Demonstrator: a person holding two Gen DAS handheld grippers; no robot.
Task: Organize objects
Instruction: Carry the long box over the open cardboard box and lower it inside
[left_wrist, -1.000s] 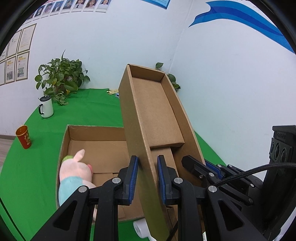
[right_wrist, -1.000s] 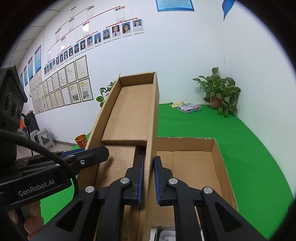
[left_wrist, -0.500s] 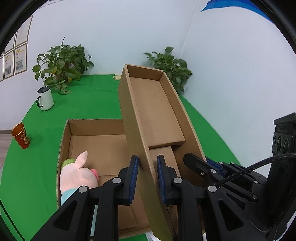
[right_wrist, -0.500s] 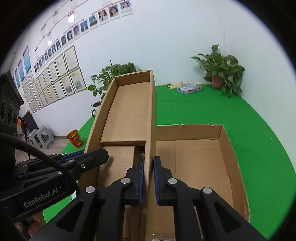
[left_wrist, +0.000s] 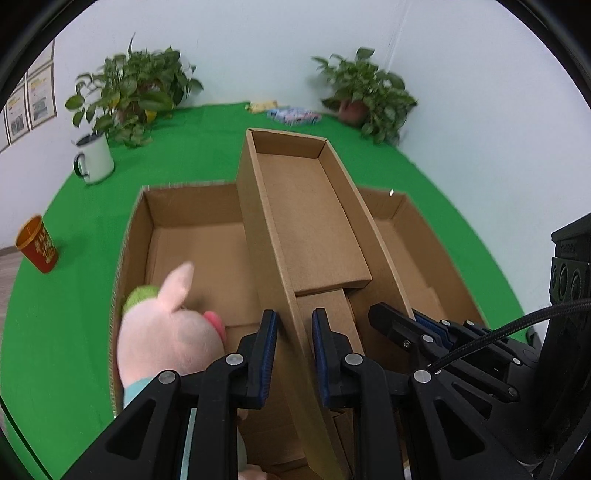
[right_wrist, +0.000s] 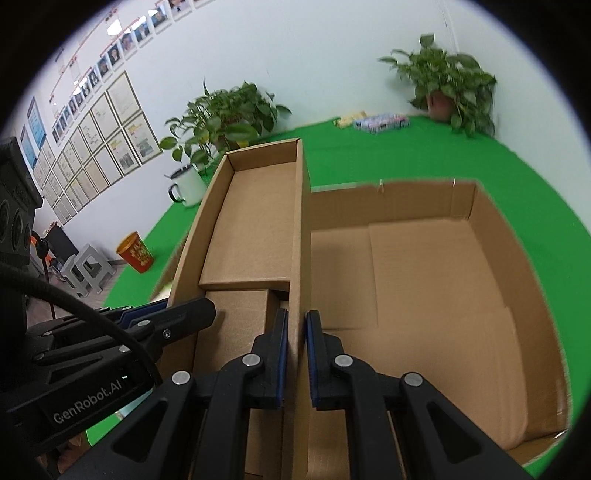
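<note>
The left wall of a narrow tray (left_wrist: 310, 221) is pinched by the left gripper (left_wrist: 293, 354), its right wall by the right gripper (right_wrist: 295, 354). The tray is held tilted over a large box (right_wrist: 517, 280) containing a pig toy (left_wrist: 166, 332). Beyond, a mug (left_wrist: 94, 158) and plants (left_wrist: 136, 92) are seen.

The plush pig (left_wrist: 166, 332) is half hidden behind the left gripper (left_wrist: 293, 354).
</note>
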